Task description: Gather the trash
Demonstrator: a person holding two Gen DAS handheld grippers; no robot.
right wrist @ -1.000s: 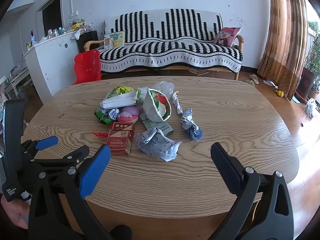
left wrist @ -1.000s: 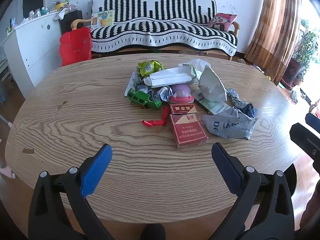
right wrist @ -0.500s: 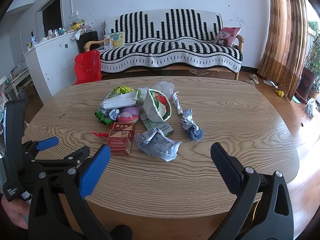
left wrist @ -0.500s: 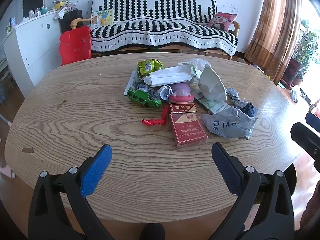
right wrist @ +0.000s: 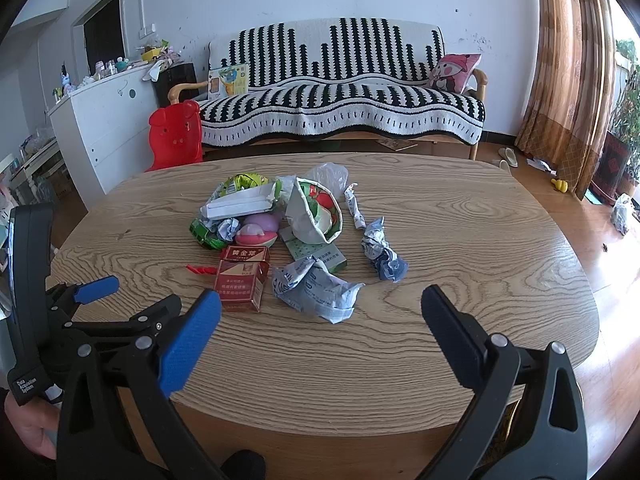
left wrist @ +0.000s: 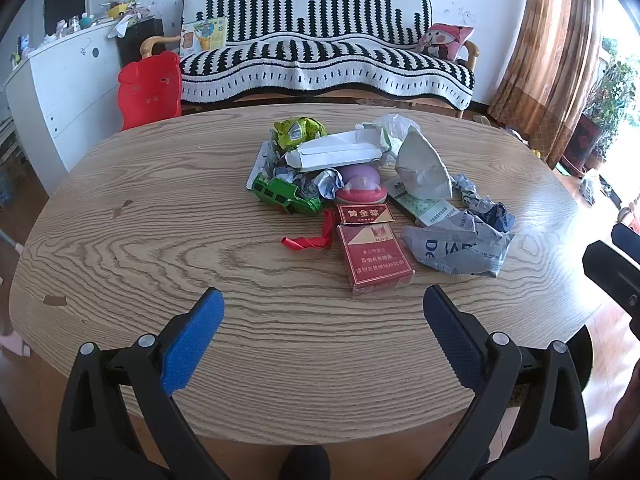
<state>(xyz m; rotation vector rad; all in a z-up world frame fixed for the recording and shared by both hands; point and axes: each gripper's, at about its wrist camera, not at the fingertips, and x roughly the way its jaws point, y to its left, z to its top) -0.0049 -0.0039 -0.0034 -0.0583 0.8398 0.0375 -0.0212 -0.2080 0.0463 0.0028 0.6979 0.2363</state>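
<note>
A pile of trash lies mid-table on the oval wooden table: a red cigarette pack, a crumpled grey wrapper, a green wrapper, a red balloon scrap, a white carton, a pink cup and a crushed paper bowl. My left gripper is open and empty above the near table edge. My right gripper is open and empty, just short of the grey wrapper. The left gripper also shows in the right wrist view.
A black-and-white striped sofa stands behind the table. A red plastic chair and a white cabinet are at the back left. Curtains hang at the right. A twisted paper scrap lies right of the pile.
</note>
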